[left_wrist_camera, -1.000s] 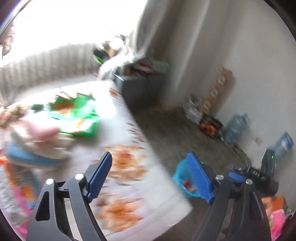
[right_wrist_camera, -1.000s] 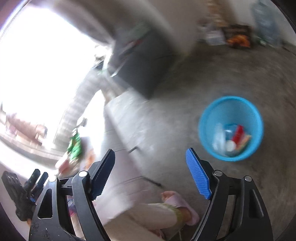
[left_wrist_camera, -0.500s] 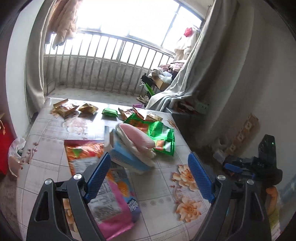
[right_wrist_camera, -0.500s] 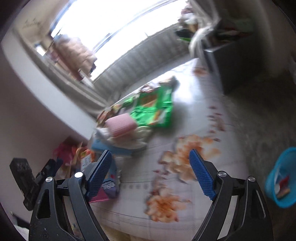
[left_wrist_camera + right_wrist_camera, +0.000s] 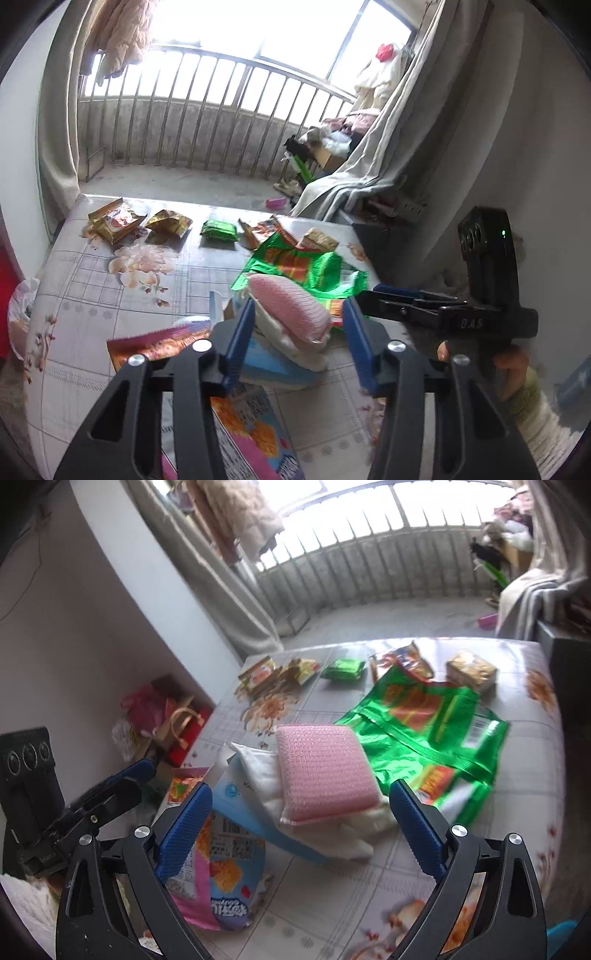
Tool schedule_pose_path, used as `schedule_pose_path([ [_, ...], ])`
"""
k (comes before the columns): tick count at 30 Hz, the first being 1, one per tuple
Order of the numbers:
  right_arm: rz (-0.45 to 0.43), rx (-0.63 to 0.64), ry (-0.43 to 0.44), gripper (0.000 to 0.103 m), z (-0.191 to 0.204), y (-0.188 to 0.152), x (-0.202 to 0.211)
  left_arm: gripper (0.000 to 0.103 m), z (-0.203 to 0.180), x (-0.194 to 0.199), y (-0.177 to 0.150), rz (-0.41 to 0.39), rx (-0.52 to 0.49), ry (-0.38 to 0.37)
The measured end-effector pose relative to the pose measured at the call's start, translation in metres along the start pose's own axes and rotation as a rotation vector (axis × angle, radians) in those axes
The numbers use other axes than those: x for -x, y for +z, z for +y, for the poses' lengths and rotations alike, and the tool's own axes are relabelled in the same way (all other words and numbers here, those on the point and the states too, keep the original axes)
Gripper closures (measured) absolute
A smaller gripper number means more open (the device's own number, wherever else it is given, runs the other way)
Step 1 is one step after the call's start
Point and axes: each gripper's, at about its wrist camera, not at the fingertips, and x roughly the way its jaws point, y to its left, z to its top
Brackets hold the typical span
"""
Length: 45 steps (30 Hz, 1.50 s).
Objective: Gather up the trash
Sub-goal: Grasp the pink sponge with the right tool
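Observation:
Wrappers lie on a floral table. A pink bubble-wrap pack rests on white bags and a blue box. A big green foil bag lies beside it. A pink-blue snack bag lies at the near edge. My left gripper is open, its blue pads either side of the pink pack, just short of it. My right gripper is open and empty, low over the same pile.
Small gold wrappers and a green packet lie at the table's far edge. A gold pack sits far right. Bags crowd the floor left of the table. A balcony railing stands behind.
Both grippers swung from the floor and the blue bin back to the table, then came closer to the pink pack. The left jaws have narrowed a little.

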Motion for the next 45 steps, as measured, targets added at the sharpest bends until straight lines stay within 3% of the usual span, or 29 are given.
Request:
schedule_pose_path([
  [6,0.122,-0.016,0.071,0.011,-0.009,0.016,-0.040,0.072,0.018,-0.041,0.015,0.081,0.004,0.047],
  [16,0.205,-0.034,0.177,0.011,-0.021,0.019,-0.063,0.090,0.031,-0.073,0.013,0.165,0.000,0.070],
  [23,0.238,-0.012,0.158,0.011,-0.019,0.018,-0.073,0.102,0.030,-0.077,0.013,0.167,0.006,0.073],
  [30,0.250,-0.033,0.139,0.012,-0.024,0.014,-0.079,0.103,0.024,-0.076,0.014,0.153,0.000,0.067],
  [34,0.248,-0.075,0.134,0.026,-0.032,0.011,-0.078,0.103,0.019,-0.073,0.015,0.140,-0.006,0.058],
  [45,0.180,-0.154,0.171,0.031,-0.040,0.004,-0.049,0.103,0.006,-0.055,0.022,0.079,-0.026,0.019],
])
